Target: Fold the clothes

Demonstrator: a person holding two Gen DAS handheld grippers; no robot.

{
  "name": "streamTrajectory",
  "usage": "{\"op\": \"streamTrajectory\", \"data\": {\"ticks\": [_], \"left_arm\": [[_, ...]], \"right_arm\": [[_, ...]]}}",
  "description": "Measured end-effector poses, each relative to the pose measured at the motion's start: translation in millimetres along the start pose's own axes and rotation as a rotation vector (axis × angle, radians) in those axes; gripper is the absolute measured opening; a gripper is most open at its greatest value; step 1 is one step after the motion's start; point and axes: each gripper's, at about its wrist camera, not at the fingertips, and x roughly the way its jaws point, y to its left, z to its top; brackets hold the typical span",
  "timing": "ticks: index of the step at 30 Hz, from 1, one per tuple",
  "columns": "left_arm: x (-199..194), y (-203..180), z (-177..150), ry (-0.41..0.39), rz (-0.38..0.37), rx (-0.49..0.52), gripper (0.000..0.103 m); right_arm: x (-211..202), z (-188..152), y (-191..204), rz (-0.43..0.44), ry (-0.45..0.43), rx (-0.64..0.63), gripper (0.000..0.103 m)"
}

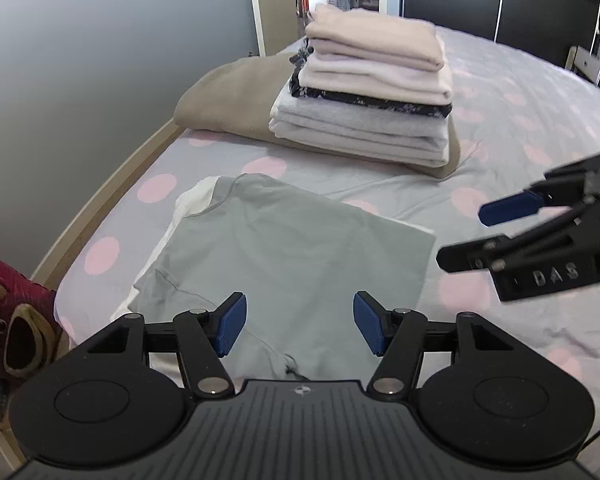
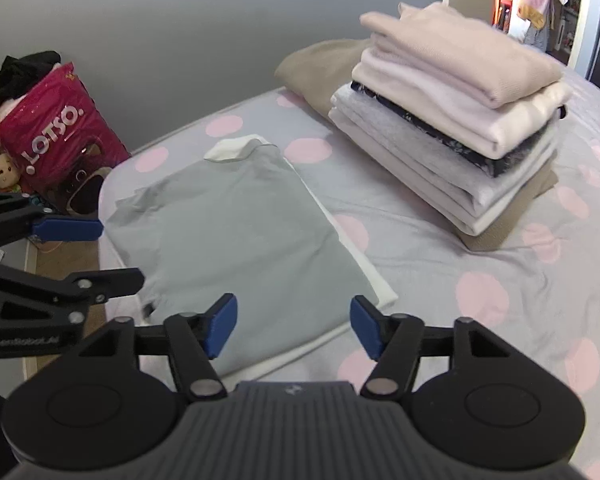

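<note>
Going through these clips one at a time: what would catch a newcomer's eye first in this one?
Probably the tall stack of folded clothes on the far side of the polka-dot bed, resting on a tan blanket. Nearer lies a folded grey garment with white edges, flat on the sheet, both open claws above its near edge: left claw, right claw. A bright pink LOTSO bag stands beside the bed.

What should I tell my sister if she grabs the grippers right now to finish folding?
Left gripper: open, empty, over the near edge of the grey shirt.
Right gripper: open, empty, by the shirt's near right corner.
Grey shirt lies partly folded, flat on the bed.
Folded stack sits behind it on a tan cloth.
Left to do: probably finish folding the shirt, then add it to the stack.
</note>
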Motion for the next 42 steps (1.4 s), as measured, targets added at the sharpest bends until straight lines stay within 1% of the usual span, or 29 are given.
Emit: {"op": "streamTrajectory", "data": {"ticks": [1,3,6,9,12,15,19,22,25,28,34,42], "left_arm": [[-4.6,-1.2,-2.8,-0.014,0.007,-0.006,0.066],[-14.3,-3.6,-8.9,-0.045,0.03,-0.018,0.073],[-25.5,-6.7,-18.2,-0.095,0.061,-0.045,0.073],[-28.4,-13.0,-28.4,-0.107,0.078,-0.088,0.074],[-29.2,-28.1,-43.6,-0.124,0.112,-0.077,0.074],[-25.2,-41.5,-61.9,-0.105,0.108,-0.075,0.074],[-20.2,-48.0,-84.9,-0.06,0.084,-0.116,0.073],[-19.7,-47.2,-93.8,-0.048,0.082,-0.136,0.073],[-21.6,-45.8,-96.9,-0.047,0.099,-0.138,0.073],[-25.8,-40.9,-97.5,-0.044,0.101,-0.156,0.073],[-29.4,-36.2,-98.4,-0.032,0.09,-0.18,0.074],[-29.0,-36.4,-97.5,-0.033,0.079,-0.187,0.074]], "right_arm": [[-6.7,-4.8,3.0,-0.011,-0.01,-0.001,0.072],[-17.4,-17.1,8.3,-0.041,-0.025,-0.006,0.073],[-28.4,-37.7,11.6,-0.065,-0.039,0.032,0.077],[-37.7,-58.4,13.0,-0.079,-0.05,0.088,0.077],[-44.5,-78.6,15.7,-0.1,-0.077,0.143,0.081],[-47.1,-95.5,22.8,-0.131,-0.087,0.161,0.082],[-49.9,-114.1,32.3,-0.173,-0.086,0.162,0.082],[-56.2,-126.9,34.7,-0.176,-0.102,0.192,0.083],[-62.6,-135.0,38.0,-0.183,-0.12,0.215,0.083],[-64.9,-136.6,42.7,-0.187,-0.125,0.207,0.084],[-66.3,-137.7,48.5,-0.18,-0.126,0.205,0.084],[-63.5,-138.9,51.3,-0.174,-0.119,0.211,0.084]]}}
